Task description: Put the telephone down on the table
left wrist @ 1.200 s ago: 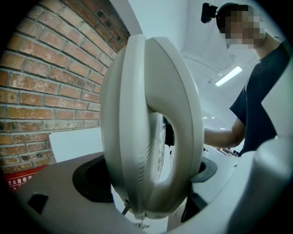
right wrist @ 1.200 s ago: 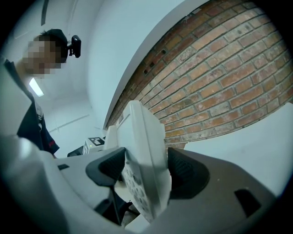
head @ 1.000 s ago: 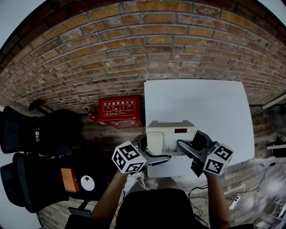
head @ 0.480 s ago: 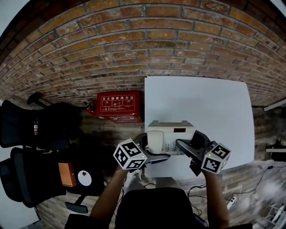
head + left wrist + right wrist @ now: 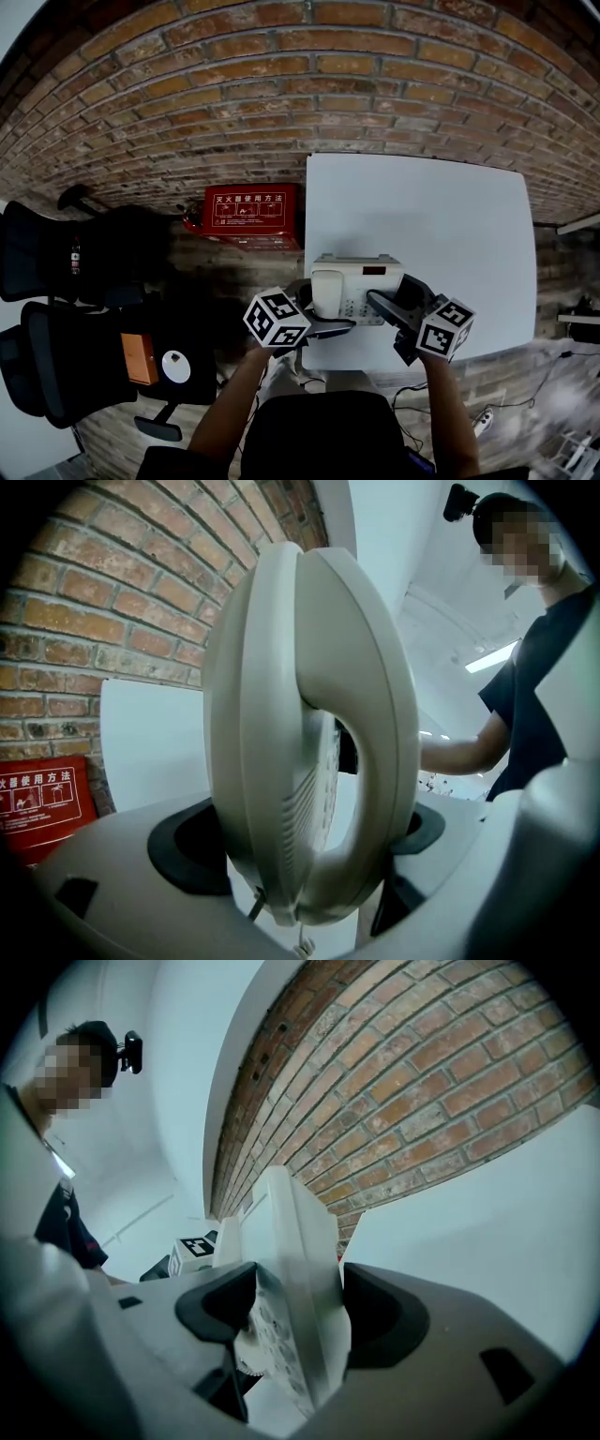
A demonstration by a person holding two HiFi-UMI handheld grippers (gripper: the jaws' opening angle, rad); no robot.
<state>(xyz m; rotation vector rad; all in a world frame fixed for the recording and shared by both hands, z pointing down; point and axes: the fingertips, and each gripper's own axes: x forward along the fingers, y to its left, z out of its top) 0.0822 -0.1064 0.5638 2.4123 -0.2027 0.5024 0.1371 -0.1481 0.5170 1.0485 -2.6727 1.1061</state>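
Observation:
A white desk telephone [image 5: 356, 284] with its handset on the left side is held over the near left part of the white table [image 5: 441, 216]. My left gripper [image 5: 319, 312] is shut on the handset side, and in the left gripper view its dark pads press both faces of the handset [image 5: 309, 724] at the left gripper [image 5: 309, 841]. My right gripper [image 5: 399, 302] is shut on the telephone's right edge. In the right gripper view the keypad edge of the telephone [image 5: 298, 1269] sits between the pads of the right gripper [image 5: 295, 1321]. Whether the telephone touches the table I cannot tell.
A brick wall [image 5: 281, 94] runs behind the table. A red box [image 5: 246, 217] stands on the floor left of the table, with black office chairs [image 5: 56, 272] further left. Cables [image 5: 487, 417] lie on the floor at the near right.
Both grippers have sunk toward the table together with the telephone between them. Neither grip has changed.

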